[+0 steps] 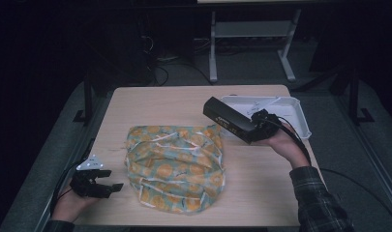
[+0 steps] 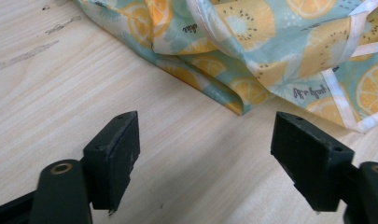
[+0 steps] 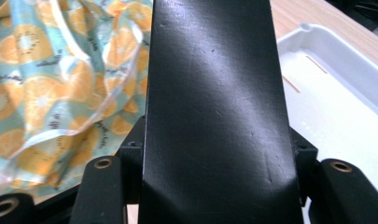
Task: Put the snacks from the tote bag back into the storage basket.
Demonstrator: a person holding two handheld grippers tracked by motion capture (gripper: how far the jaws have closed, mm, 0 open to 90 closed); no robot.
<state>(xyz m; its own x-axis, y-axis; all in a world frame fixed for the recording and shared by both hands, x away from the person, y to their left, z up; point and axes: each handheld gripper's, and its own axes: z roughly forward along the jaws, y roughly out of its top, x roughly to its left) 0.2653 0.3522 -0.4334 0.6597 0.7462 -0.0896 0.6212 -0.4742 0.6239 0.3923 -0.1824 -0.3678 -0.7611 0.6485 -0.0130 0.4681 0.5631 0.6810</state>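
Left tongs [image 2: 203, 158] spread wide near orange-print cloth [image 1: 176, 164], right tongs [image 3: 214, 163] clamping black box [image 1: 230, 121], writing unreadable

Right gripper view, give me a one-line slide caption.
Right gripper clamps a long black box between orange-print cloth and white tray.

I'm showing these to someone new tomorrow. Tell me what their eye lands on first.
First the crumpled cloth with its orange-slice print, lying in the middle of the wooden table. Next the long black box clamped in the right gripper and held above the table's far right, just in front of the white tray. The left gripper rests open at the near left, beside the cloth.
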